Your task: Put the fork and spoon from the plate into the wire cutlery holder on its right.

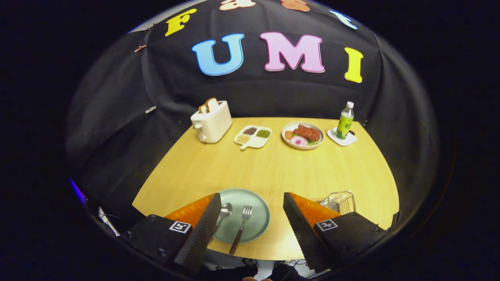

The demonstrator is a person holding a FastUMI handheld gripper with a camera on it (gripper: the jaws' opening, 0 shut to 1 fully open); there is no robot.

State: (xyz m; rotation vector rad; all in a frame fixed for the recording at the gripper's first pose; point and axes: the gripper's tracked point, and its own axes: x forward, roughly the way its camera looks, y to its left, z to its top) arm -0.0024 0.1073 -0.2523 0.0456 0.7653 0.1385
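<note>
One finger (203,230) hides the spoon (225,212) handle, and the other finger covers part of the wire holder (339,201), maybe half.

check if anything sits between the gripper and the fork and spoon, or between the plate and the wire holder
Nothing visible does. The gripper is open above the green plate, with the spoon and fork lying between its fingers. Bare table separates the plate from the wire cutlery holder, which the right finger partly hides.
</note>
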